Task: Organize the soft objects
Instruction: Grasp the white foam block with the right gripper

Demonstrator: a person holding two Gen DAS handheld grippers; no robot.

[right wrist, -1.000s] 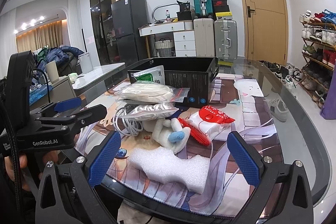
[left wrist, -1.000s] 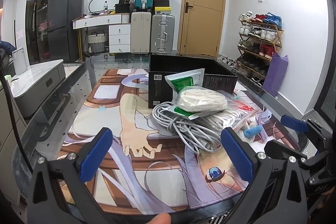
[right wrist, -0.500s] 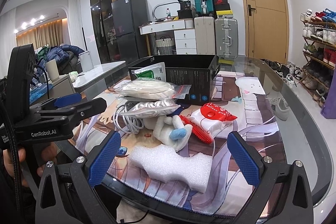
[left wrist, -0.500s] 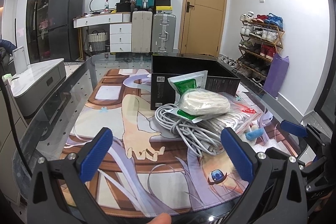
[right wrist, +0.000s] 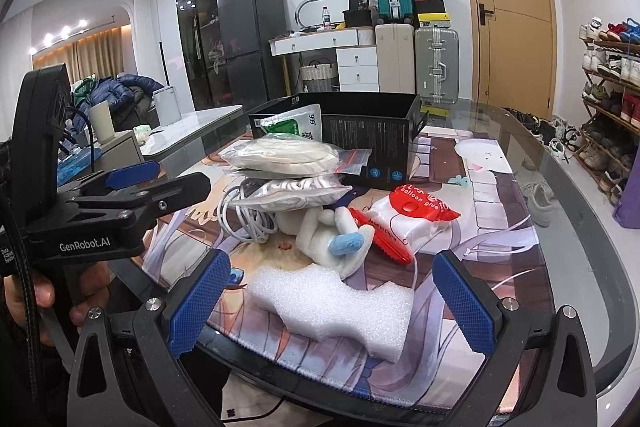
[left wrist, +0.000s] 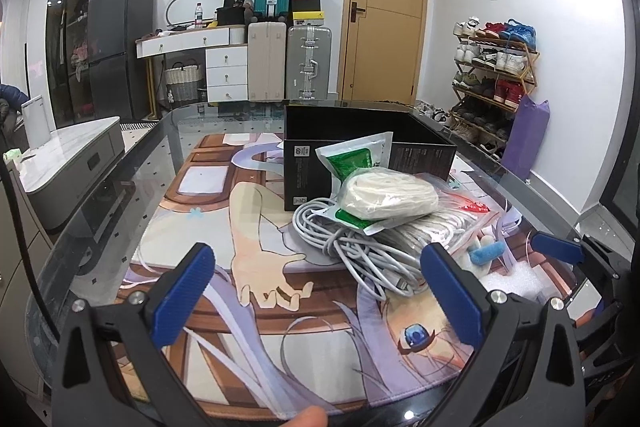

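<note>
1. My left gripper [left wrist: 316,301] hovers with fingers spread wide, empty; its side reads "GenRobot.AI".
2. The soft pile sits mid-tabletop [right wrist: 600,267] before the black box [right wrist: 372,143]: cable coil [left wrist: 360,251], bagged pads [right wrist: 280,157], plush toy [right wrist: 328,231].
3. Red pack [right wrist: 416,215] reads "balloon glue".
4. My right gripper [right wrist: 330,305] gapes empty around the foam block [right wrist: 332,303] at the near edge.

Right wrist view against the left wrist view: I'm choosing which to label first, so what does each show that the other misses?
Only the right wrist view shows the whole white foam block, the white plush toy's body, the red-and-white balloon glue pack and the left hand-held gripper from the side.

Only the left wrist view shows the mat's printed hand.

Both show the black box, the white cable bundle and the bagged cream bundle.
</note>
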